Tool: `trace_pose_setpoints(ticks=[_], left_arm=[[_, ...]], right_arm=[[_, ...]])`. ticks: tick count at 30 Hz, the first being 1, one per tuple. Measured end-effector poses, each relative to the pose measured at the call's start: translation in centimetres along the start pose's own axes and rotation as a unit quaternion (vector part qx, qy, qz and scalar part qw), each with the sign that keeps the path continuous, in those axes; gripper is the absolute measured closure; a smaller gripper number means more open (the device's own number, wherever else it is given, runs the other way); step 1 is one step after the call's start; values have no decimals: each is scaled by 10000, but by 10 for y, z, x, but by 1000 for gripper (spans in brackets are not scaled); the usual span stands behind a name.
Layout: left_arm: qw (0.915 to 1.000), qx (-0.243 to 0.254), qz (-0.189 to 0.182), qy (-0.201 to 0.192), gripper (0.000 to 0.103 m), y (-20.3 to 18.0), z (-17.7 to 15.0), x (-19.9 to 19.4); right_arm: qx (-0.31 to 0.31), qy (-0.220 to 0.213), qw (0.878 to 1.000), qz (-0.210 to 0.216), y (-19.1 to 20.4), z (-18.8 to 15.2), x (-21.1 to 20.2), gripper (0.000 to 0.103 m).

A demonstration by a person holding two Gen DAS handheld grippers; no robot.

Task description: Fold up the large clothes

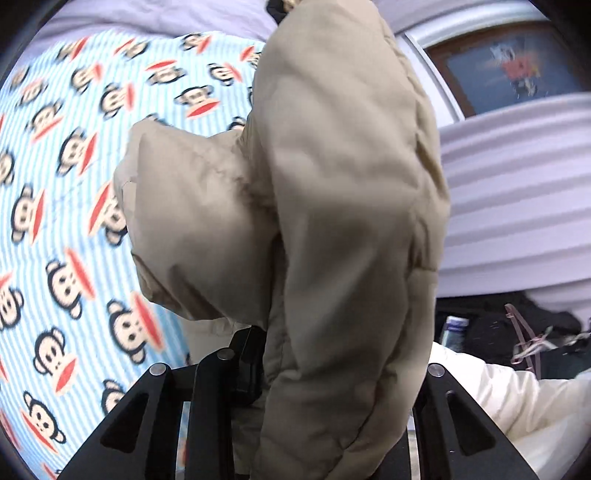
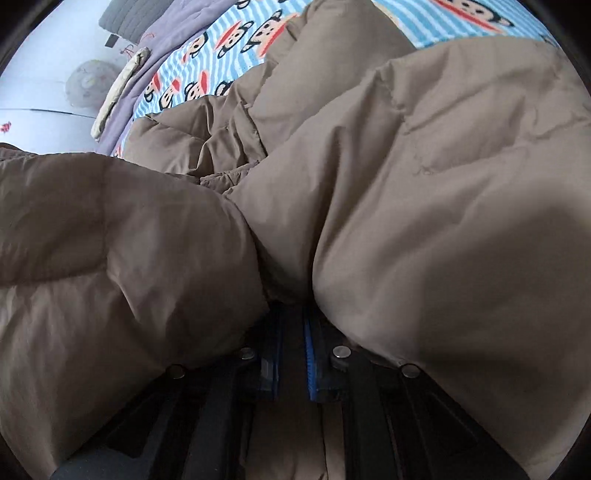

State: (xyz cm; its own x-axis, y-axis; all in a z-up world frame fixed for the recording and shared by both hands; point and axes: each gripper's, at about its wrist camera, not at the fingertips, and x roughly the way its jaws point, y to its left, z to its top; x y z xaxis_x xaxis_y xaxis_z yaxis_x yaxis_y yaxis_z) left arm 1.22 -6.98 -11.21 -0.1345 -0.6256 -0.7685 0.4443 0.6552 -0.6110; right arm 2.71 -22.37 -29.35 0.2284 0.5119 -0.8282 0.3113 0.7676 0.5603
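Note:
A tan padded jacket point(image 1: 332, 221) hangs from my left gripper point(image 1: 269, 369), which is shut on a thick fold of it and holds it above the bed. The fabric covers the right finger. In the right wrist view the same jacket point(image 2: 406, 184) bulges on both sides of my right gripper point(image 2: 291, 332), which is shut on a pinch of its fabric; only the blue-edged finger pads point(image 2: 309, 354) show. The far part of the jacket lies crumpled on the bed.
The bed has a blue-striped sheet with monkey faces point(image 1: 66, 221), also in the right wrist view point(image 2: 207, 59). A lilac quilt point(image 2: 162, 33) lies at its edge. A white garment point(image 1: 498, 398) and dark items point(image 1: 517, 332) lie at the right.

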Motion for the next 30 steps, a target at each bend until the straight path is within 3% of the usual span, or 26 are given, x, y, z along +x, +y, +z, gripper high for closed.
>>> trace_pose_setpoints(ticks=[3,6,8,10,13,14,16,20,21,22,24,30], left_arm=[[9997,122,208,17,73,-41,4,22],[9985,163,511,138,71,-74,18,53],[9979,189,577,215,62,-83,32,70],[9980,231,492,312,52,-94,38,91],[9972,397,399,497,49,-111,47,132],[9968,437,372,560,37,-116,50,148],[9968,432,215,640,30,-118,56,178],[9962,80,-42,866,30,-123,67,222],[9960,-4,-51,896,30,-124,68,228],[9957,-74,-28,919,30,-124,72,234],[9953,-150,56,953,30,-124,74,238],[9942,-24,213,1052,30,-113,80,252]], right_arm=[[152,132,9992,331,-12,5,-17,90],[213,-161,9978,605,-36,3,-67,89],[283,-419,9968,622,-59,-2,-103,90],[474,-688,9945,628,-90,-10,-136,89],[821,-942,9907,532,-136,-29,-172,89],[942,-982,9894,510,-150,-36,-179,89],[1160,-1022,9869,454,-176,-53,-191,89],[1464,-996,9834,406,-212,-84,-208,89],[1471,-981,9834,397,-215,-90,-211,75],[1465,-993,9832,445,-216,-98,-217,45],[1421,-1141,9809,687,-219,-112,-234,19],[862,-1102,9690,2038,-189,-131,-250,19]])
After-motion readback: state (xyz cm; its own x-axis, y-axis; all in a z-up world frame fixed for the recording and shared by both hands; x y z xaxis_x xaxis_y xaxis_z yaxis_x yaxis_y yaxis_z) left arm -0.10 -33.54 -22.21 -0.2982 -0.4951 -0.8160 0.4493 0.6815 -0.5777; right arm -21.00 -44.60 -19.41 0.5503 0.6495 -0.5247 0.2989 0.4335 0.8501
